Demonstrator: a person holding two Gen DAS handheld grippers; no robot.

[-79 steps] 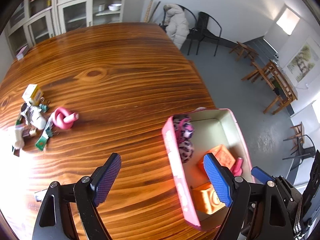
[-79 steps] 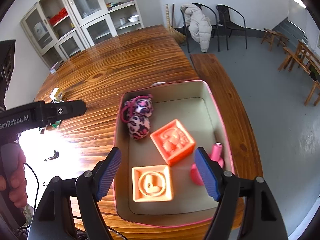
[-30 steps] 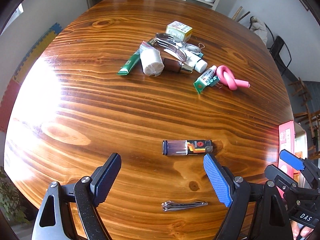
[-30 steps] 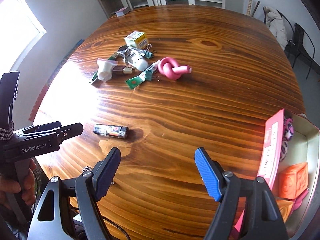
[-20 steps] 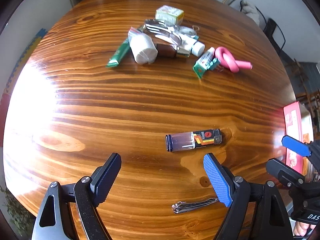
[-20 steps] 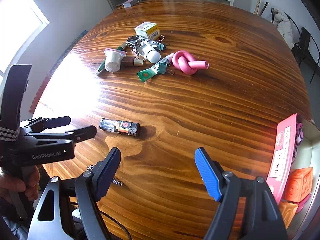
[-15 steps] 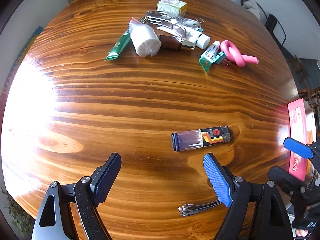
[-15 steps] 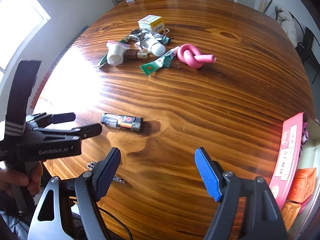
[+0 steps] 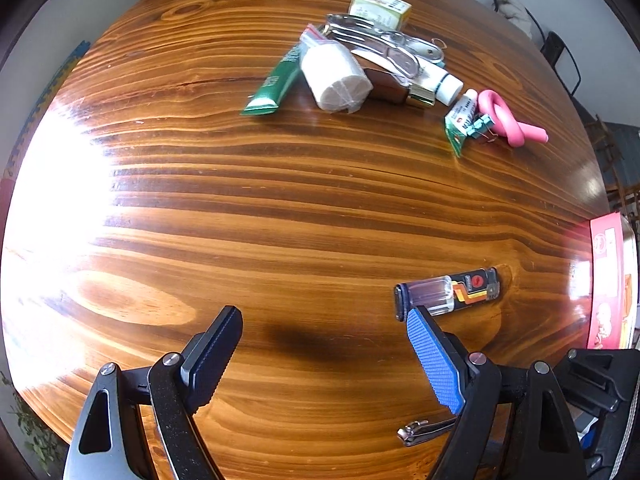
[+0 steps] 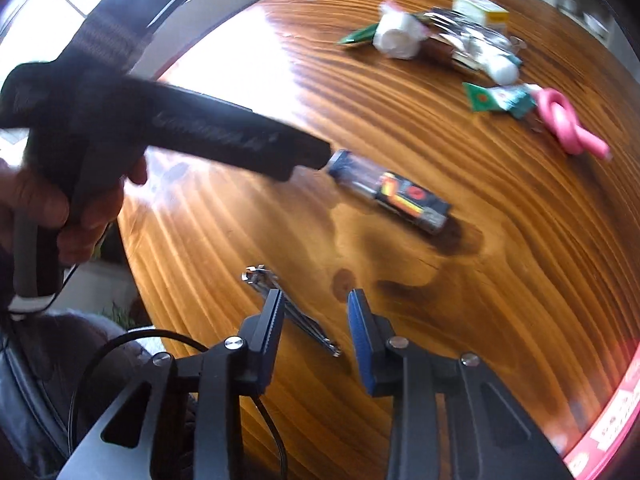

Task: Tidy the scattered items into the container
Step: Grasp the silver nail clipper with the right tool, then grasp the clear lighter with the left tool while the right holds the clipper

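A lighter (image 9: pixel 448 294) with a clear and black-orange body lies on the wooden table (image 9: pixel 280 208), just past the right finger of my left gripper (image 9: pixel 324 344), which is open and empty. The lighter also shows in the right wrist view (image 10: pixel 394 196). A metal nail clipper (image 9: pixel 426 432) lies near the table's front edge. In the right wrist view the nail clipper (image 10: pixel 292 312) lies between the fingers of my right gripper (image 10: pixel 316 316), which is half closed, open and low over it. The pink container (image 9: pixel 612 284) stands at the far right edge.
A cluster lies at the far side: green tube (image 9: pixel 276 82), white roll in a bag (image 9: pixel 336 76), spoons (image 9: pixel 376 40), small box (image 9: pixel 380 6), white tube (image 9: pixel 438 82), green sachet with clips (image 9: pixel 466 122), knotted pink foam tube (image 9: pixel 508 122). Sun glare covers the table's left part.
My right gripper has dropped toward the nail clipper and its fingers have narrowed around it. My left gripper has moved closer to the lighter. The items lie where they were.
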